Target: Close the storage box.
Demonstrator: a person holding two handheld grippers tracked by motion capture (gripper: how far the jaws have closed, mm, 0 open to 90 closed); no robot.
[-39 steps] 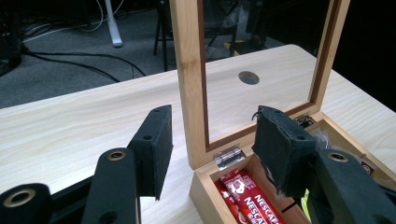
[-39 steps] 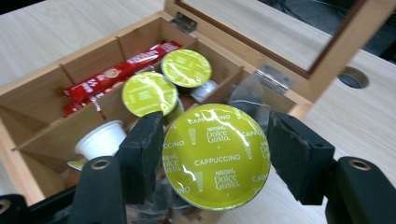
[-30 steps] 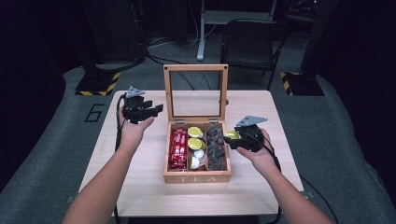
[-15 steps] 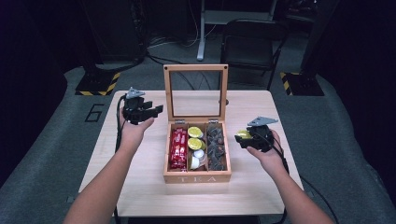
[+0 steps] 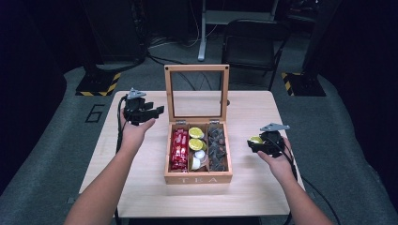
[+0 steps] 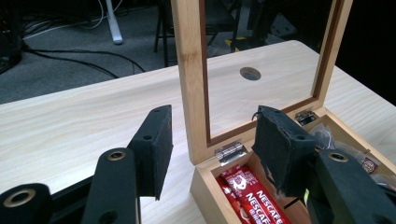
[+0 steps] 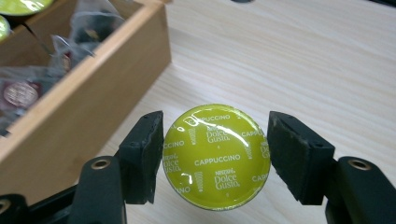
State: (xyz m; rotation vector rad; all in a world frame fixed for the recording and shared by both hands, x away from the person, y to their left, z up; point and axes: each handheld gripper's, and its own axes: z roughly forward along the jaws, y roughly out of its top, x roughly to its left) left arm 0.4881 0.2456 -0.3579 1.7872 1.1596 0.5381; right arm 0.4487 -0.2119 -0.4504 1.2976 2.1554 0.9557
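A: What's hard to read?
B: The right gripper [image 7: 210, 158] straddles a green capsule [image 7: 216, 156]; one pad touches, the other stands just clear, so grip uncertain.
A: Its look?
B: Glossy lid reading "Cappuccino", beside the tea box [image 7: 93, 93].
A: The left gripper [image 6: 212, 144]?
B: Wide apart, empty, lid frame [image 6: 194, 70] between.
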